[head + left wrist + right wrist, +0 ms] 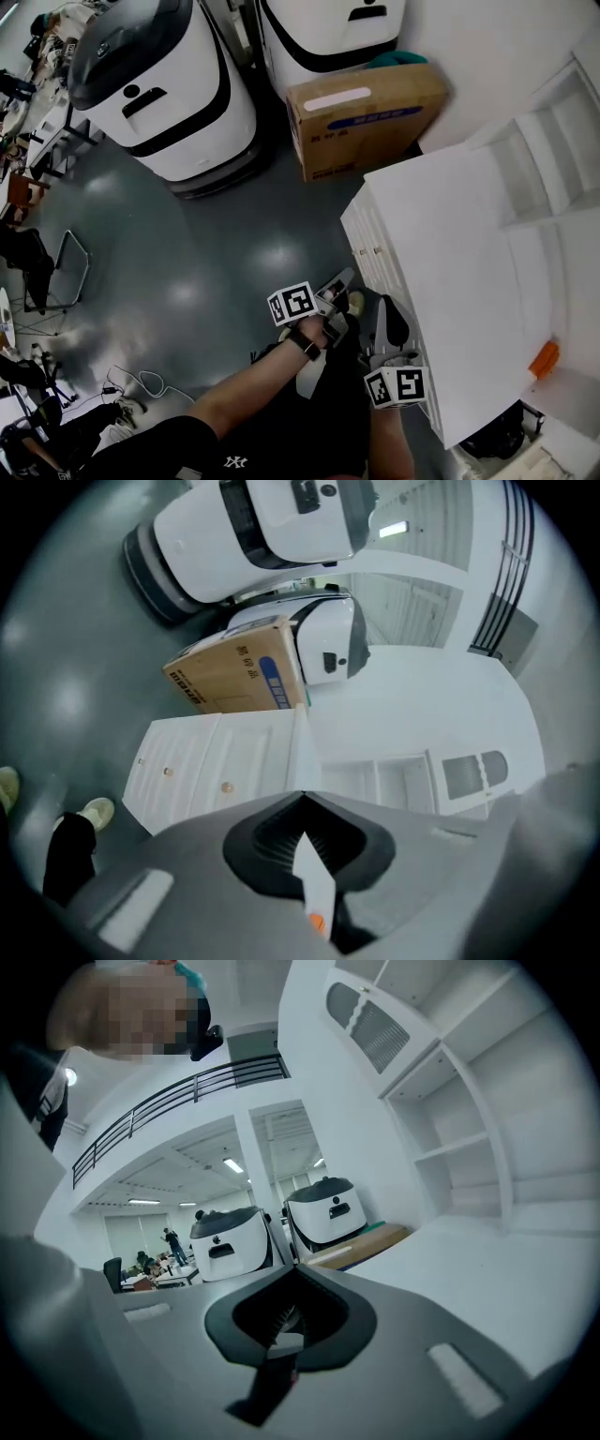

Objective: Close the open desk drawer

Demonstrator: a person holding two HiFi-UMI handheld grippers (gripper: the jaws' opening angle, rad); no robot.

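Desk (459, 281): white; fills the 3 o'clock side of the head view, with shelves (553, 141) rising at 2 o'clock.
Drawer fronts (202, 752): on the desk's side facing the person, at 9 o'clock in the left gripper view. Each has a small knob (226, 787). None clearly juts out, so I cannot tell which drawer is open.
Left tongs (302, 796): closed with nothing between them; just beside the drawer side of the desk.
Right tongs (295, 1267): closed and empty; near the desk's edge, pointing across its top toward the room.
Cardboard box (366, 117): on the floor at 12 o'clock, by the desk's far end.
Step in hand: probably lining up to press a drawer front home.
Technique: keep the tongs closed and set the blunt tip flat on the panel's middle, beside the knob. Push straight along the slide and slow down as the front comes flush.
Risk: an off-centre push could skew the drawer.
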